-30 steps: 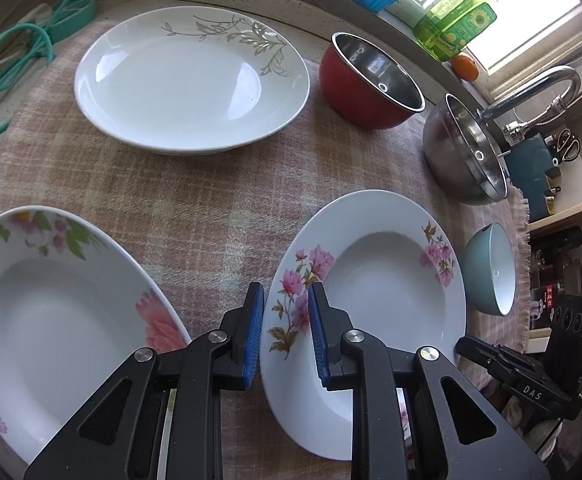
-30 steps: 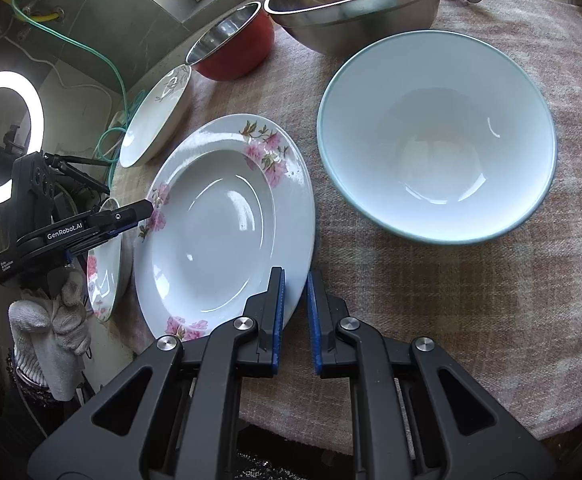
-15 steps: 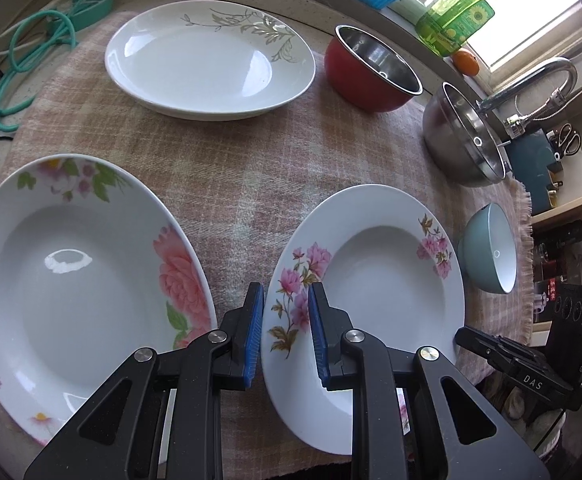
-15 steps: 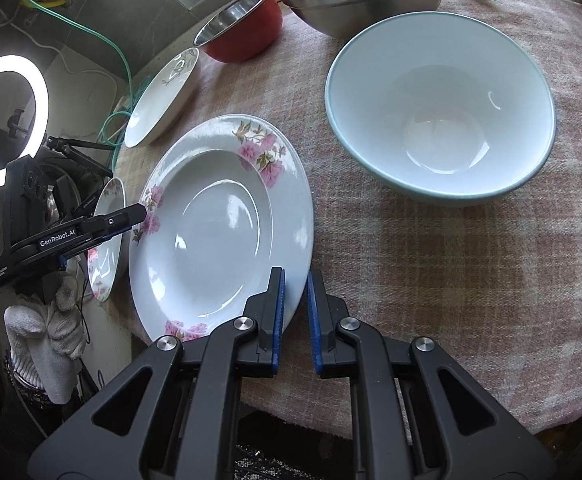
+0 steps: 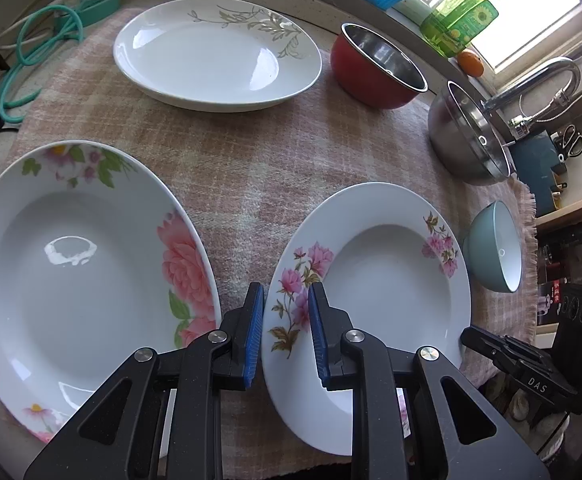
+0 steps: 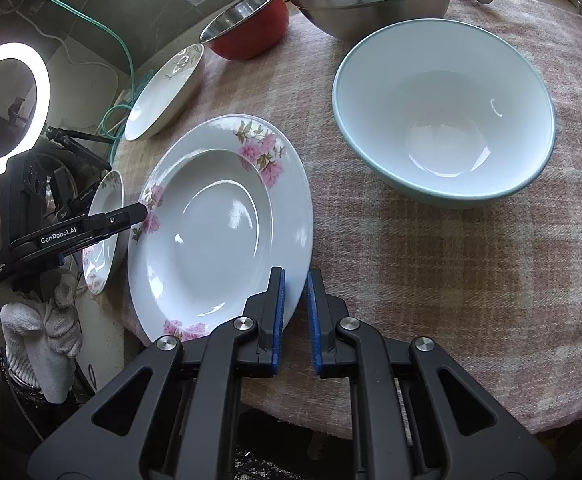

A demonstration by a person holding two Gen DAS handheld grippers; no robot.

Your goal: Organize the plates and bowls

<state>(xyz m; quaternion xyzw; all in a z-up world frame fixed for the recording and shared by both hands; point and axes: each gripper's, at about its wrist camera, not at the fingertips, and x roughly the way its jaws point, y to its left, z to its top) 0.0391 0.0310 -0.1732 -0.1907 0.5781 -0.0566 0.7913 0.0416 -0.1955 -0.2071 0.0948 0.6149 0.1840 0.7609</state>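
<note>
Both my left fingers (image 5: 253,332) and right fingers (image 6: 277,312) are clamping the flowered plate (image 6: 211,220) by its rim, nine and five o'clock; I'm judging it stiff, slick, breakable.

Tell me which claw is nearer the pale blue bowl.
Right. The right claw clamps the rim of the flowered plate on the side facing the pale blue bowl. The left claw clamps the opposite rim, with the plate between it and the bowl.

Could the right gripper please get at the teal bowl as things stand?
Probably not yet: the right gripper is shut on the floral plate, though only bare cloth lies before the teal bowl.
</note>
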